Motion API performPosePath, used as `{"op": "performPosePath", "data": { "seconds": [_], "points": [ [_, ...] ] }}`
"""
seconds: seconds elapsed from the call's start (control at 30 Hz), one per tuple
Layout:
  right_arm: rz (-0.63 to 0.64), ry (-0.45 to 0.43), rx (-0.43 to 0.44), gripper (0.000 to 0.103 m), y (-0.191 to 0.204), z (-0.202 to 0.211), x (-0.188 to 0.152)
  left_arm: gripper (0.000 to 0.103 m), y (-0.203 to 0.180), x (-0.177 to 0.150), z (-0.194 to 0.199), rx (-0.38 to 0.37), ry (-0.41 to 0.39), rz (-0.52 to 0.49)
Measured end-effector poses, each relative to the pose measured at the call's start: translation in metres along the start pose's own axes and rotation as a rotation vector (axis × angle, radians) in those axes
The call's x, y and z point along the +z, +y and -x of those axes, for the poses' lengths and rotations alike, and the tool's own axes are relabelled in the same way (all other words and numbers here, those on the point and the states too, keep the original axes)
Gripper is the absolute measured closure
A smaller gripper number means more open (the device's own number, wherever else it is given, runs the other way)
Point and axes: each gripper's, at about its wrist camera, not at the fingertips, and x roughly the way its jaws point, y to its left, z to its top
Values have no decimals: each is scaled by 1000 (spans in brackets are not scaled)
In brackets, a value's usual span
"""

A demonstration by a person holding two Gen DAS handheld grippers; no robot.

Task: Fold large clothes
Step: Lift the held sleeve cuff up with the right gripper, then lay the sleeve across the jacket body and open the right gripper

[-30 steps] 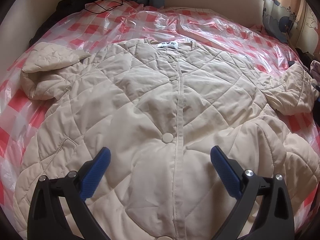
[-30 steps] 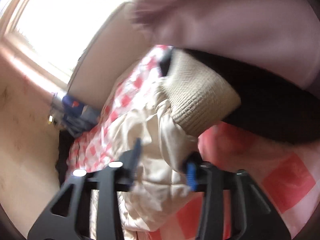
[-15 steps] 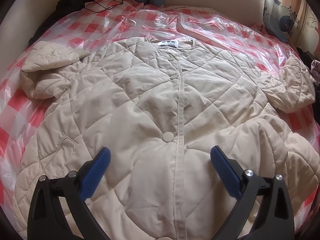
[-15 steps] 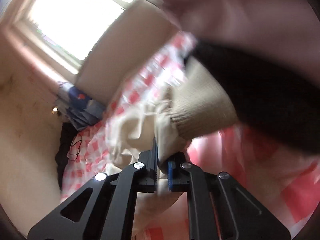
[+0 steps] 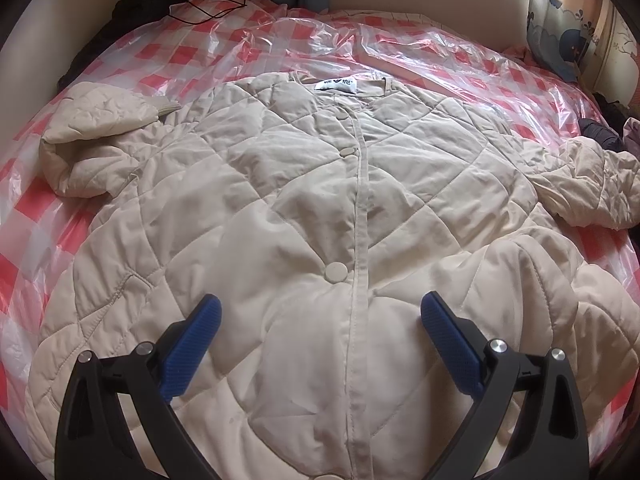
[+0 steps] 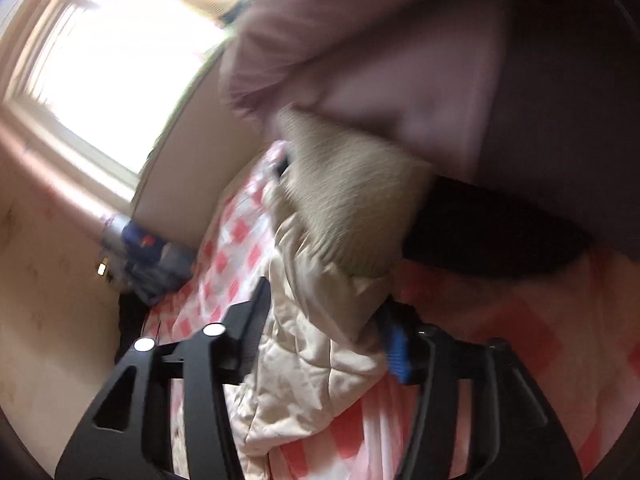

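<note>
A beige quilted jacket point(image 5: 320, 208) lies face up and buttoned on the bed, collar at the far side. Its left sleeve point(image 5: 96, 140) is bunched at the left; its right sleeve point(image 5: 588, 188) is crumpled at the right edge. My left gripper point(image 5: 320, 312) is open and empty, hovering over the jacket's lower front. In the blurred right wrist view my right gripper point(image 6: 324, 320) is open, with the right sleeve point(image 6: 312, 344) and its ribbed cuff point(image 6: 352, 208) lying between the jaws.
The bed has a red-and-white checked cover under clear plastic sheet point(image 5: 360, 40). Dark clothes point(image 5: 600, 132) lie at the right edge, a black cable point(image 5: 208, 4) at the far left. Pink fabric point(image 6: 380, 40) hangs close above the right gripper. A window point(image 6: 112, 72) is at the left.
My right gripper was shut on the sleeve half a second ago and is now open around it. The right sleeve has shifted slightly at the bed's right edge. The left gripper has not moved.
</note>
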Motion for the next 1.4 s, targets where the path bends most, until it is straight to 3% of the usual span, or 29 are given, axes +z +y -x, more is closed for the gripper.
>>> {"op": "performPosePath", "data": {
  "seconds": [0.1,0.17,0.23,0.27,0.3,0.4,0.53,0.73,0.9,1.03,1.2,1.4],
  "points": [
    [-71,-55,-3,39,-10,-1,-5,7,0,0,0,1,1,0],
    [-98,-16,-2,39,-22,-11,-2,7,-1,0,-1,3,0,-5],
    [-65,25,52,63,-21,-23,2,7,-1,0,-1,4,0,-7],
    [-18,31,34,86,-13,-28,2,7,-1,0,-1,3,1,-6],
    [14,24,44,89,-5,-28,2,7,-1,0,-1,2,1,-3],
    [139,-27,76,91,44,-26,2,7,2,0,1,-8,-3,14],
    [199,-89,157,91,114,-11,11,7,7,0,9,-26,-16,32],
    [330,-75,294,91,252,-19,-14,7,20,-2,25,16,-52,33],
    [457,12,401,91,373,-53,-89,7,63,-3,37,13,-55,126],
    [549,113,453,92,446,-93,-177,7,104,-7,50,37,-71,208],
    [657,257,430,92,480,-148,-294,7,147,-14,64,71,-92,291],
    [749,441,327,88,467,-225,-428,7,167,-17,72,118,-104,310]
  ]
}}
